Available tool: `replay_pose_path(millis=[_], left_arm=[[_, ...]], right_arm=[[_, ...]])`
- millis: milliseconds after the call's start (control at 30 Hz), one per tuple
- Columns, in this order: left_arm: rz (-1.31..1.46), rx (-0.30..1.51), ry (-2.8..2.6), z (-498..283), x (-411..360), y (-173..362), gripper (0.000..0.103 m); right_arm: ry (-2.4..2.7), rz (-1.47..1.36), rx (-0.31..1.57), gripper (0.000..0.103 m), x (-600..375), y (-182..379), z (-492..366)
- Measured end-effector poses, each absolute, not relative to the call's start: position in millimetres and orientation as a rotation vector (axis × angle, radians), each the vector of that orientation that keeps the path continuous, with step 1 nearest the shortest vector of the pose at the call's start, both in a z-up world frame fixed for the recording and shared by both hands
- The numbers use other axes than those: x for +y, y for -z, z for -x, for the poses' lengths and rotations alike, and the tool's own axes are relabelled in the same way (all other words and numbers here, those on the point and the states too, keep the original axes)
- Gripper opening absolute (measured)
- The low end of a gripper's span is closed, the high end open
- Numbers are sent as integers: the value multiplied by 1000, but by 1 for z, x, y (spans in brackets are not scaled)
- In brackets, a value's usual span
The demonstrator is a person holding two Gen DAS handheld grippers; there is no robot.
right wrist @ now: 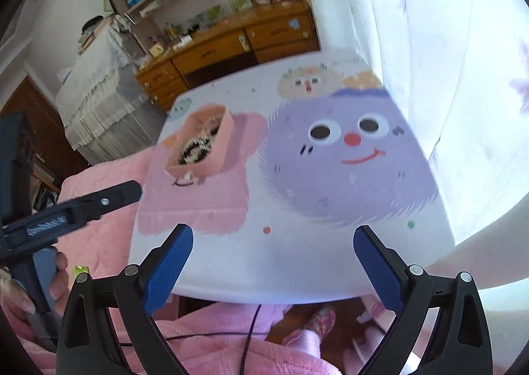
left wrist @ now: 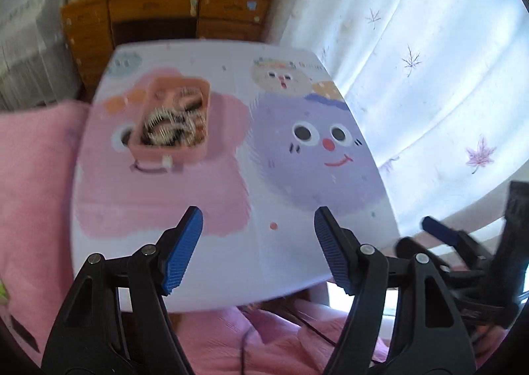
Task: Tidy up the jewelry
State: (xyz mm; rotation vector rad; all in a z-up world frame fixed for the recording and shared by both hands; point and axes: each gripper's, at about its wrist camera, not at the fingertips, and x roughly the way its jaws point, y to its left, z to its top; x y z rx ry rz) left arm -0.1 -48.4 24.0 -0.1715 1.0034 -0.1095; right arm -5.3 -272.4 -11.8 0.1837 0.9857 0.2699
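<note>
- Left tool (left wrist: 258, 226): jaws stand apart, with nothing between the blue pads (left wrist: 182, 249). It hangs over the near edge of the table (left wrist: 231, 276) and points down at it.
- Right tool (right wrist: 272, 243): jaws stand wide apart, with nothing between them. It also hangs over the near edge of the table.
- Box (left wrist: 172, 120): a pink rectangular box with no lid on it, resting on the far left part of the table, on the pink patch of the cartoon print. It is well apart from both tools.
- Jewelry (left wrist: 168, 130): a heap of dark and pale pieces lying inside the box; blur hides the single items.
- Beside the near wall of the box, a thin dark loop with a small white piece (right wrist: 188, 178) lies on the table; its kind cannot be told.
- Table: a white top printed with a purple smiling face (left wrist: 317, 150) on the right.
- A hand (right wrist: 59, 279) grips the handle of the left tool at the left edge of the right wrist view.
- Surroundings: pink bedding (left wrist: 36, 176) at left, a wooden dresser (left wrist: 165, 11) beyond the table, and a white curtain (left wrist: 429, 61) at right.
</note>
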Motion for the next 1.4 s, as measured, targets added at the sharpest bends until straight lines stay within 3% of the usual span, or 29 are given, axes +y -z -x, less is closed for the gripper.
replay_pose_path(millis=[33, 200, 433, 1400], left_arm=[[143, 988, 72, 1, -53, -30, 83], [5, 929, -12, 5, -78, -48, 87], [57, 935, -114, 20, -74, -42, 103], [37, 947, -62, 14, -92, -34, 102]], right_arm=[[-291, -206, 984, 100, -274, 2, 6], [-301, -135, 929, 101, -262, -22, 17], [-295, -99, 889, 102, -228, -32, 25], [-231, -152, 894, 103, -263, -31, 19]])
